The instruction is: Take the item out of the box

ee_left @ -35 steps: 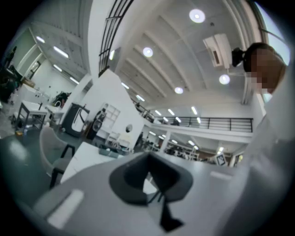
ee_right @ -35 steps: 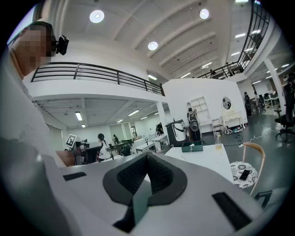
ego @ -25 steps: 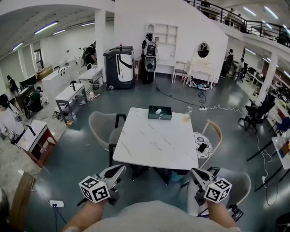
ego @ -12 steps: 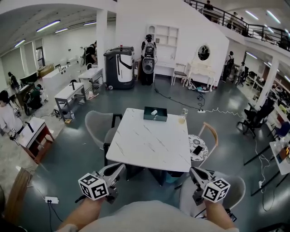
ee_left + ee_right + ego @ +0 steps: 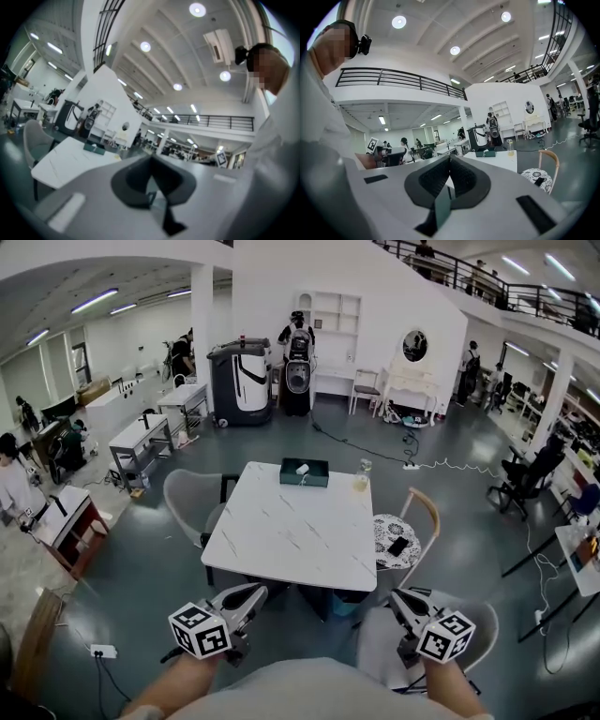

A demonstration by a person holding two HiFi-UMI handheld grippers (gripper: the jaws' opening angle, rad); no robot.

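Note:
A dark green box stands at the far edge of the white marble table, with a small white item showing in it. Both grippers hang in front of my body, well short of the table's near edge. My left gripper is shut with nothing in it, and my right gripper is shut and empty too. In the left gripper view the box lies far beyond the closed left gripper. In the right gripper view the box sits behind the right gripper.
A glass of yellowish drink stands right of the box. A grey chair is at the table's left, and a wooden chair with a phone on its patterned seat is at the right. People, desks and machines stand further off.
In the head view the table and box have slid to the left. Both grippers keep their place in front of my body and stay shut.

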